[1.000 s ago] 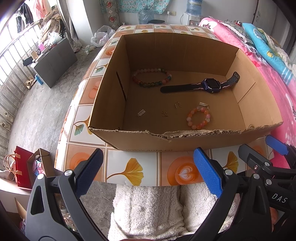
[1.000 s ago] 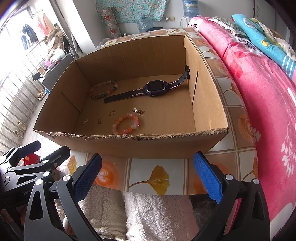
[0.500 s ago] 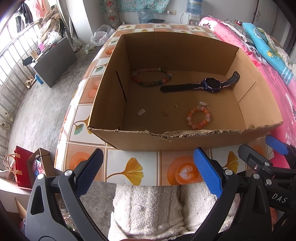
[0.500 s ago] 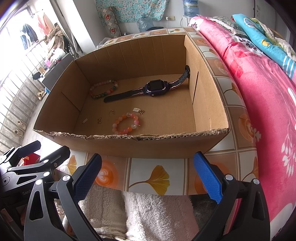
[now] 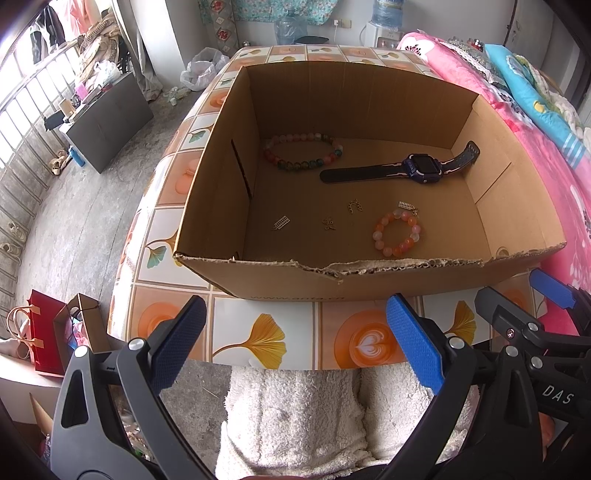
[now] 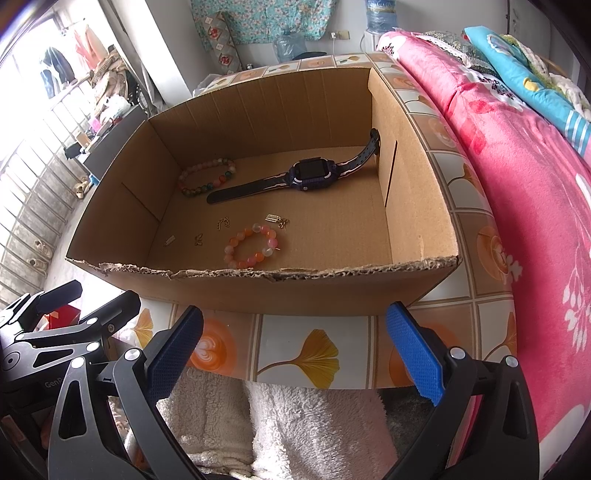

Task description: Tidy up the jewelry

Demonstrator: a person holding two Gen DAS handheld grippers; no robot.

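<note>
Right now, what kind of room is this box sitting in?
Probably a bedroom at home. A bed with a pink blanket runs beside the tiled table, clothes hang near the window, and a water jug stands by the far wall.

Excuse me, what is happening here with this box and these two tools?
A person holds a claw in each hand, the left claw and the right claw, both open and empty, in front of a cardboard box on a tiled table. Nothing is picked up yet. Inside the box lie a dark watch, a multicolored bead bracelet, an orange bead bracelet and a few small gold pieces.
</note>
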